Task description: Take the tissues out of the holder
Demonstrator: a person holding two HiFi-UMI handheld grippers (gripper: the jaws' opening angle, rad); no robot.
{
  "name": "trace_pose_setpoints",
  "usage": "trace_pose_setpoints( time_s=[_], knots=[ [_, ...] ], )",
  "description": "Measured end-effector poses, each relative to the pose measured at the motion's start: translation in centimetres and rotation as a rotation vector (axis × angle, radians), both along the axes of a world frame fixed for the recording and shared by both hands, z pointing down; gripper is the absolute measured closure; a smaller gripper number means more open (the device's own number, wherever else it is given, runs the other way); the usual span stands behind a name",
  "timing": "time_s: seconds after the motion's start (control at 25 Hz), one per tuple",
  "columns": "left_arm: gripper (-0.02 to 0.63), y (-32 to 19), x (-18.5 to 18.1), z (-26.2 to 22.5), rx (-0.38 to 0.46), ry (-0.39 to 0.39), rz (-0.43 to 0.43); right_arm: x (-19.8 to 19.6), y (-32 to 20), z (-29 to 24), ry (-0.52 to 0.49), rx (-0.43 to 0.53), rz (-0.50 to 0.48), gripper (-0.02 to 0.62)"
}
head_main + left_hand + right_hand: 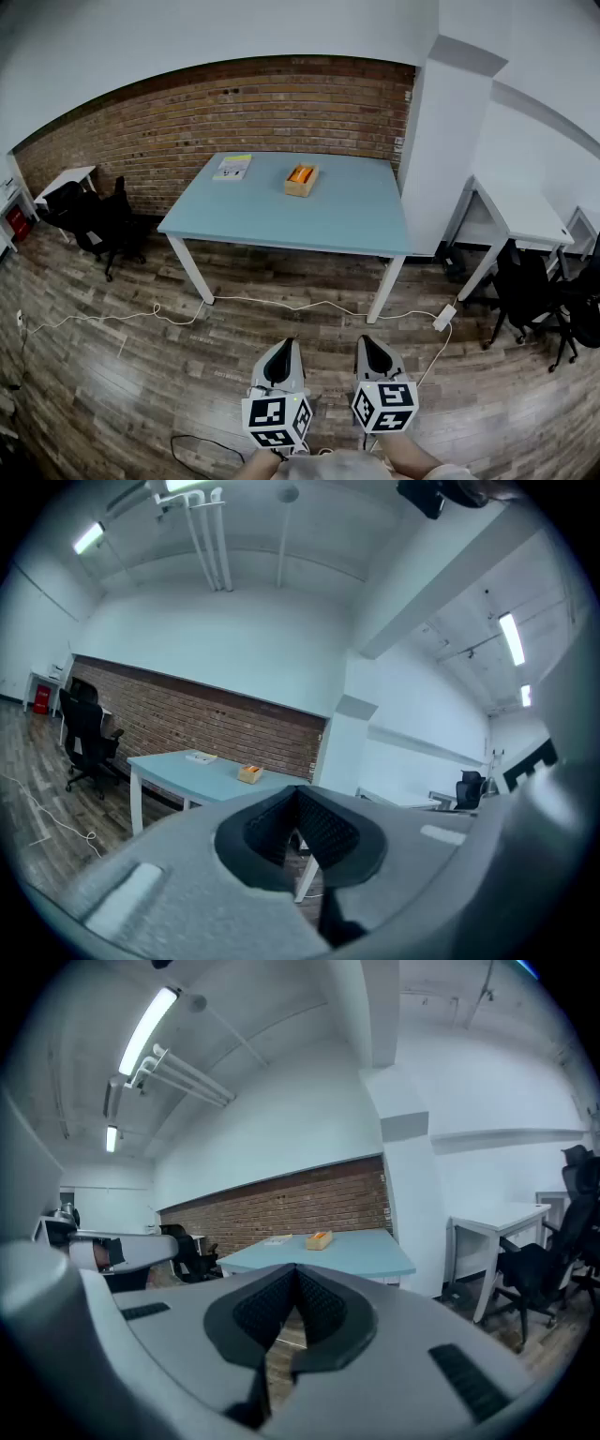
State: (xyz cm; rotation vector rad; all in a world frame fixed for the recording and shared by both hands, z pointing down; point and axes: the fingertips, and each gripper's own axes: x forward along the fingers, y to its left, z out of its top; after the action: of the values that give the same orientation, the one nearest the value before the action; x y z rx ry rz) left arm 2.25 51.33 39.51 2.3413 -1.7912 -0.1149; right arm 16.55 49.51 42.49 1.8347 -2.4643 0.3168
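The left gripper (283, 345) and the right gripper (367, 341) are both closed and hold nothing, side by side near the person. The holder (301, 182) with the tissues (300, 173) stands well apart from them, toward the far side of the blue table (337, 220). A white cable (281, 306) lies across the floor before the table, and I think a foot can catch on it. The holder looks light, so it may slide or lift with the tissues if nothing keeps it down. The table around it is free. A pillar (436, 159) stands close at the right edge.
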Motion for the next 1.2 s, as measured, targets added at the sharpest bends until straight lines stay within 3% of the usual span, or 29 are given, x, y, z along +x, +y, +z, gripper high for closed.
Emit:
trace_pose_setpoints(
  time_s=[0.48,1.2],
  knots=[
    [0.601,-0.2,-0.5,0.1,-0.017,0.016,-0.004,-0.2,-0.2,0.4,-0.003,-0.015,0.005,0.592],
    [0.6,-5.3,-8.9,2.9,-0.065,-0.011,-0.016,-4.9,-4.5,1.8,-0.046,-0.042,0.078,0.591]
  ],
)
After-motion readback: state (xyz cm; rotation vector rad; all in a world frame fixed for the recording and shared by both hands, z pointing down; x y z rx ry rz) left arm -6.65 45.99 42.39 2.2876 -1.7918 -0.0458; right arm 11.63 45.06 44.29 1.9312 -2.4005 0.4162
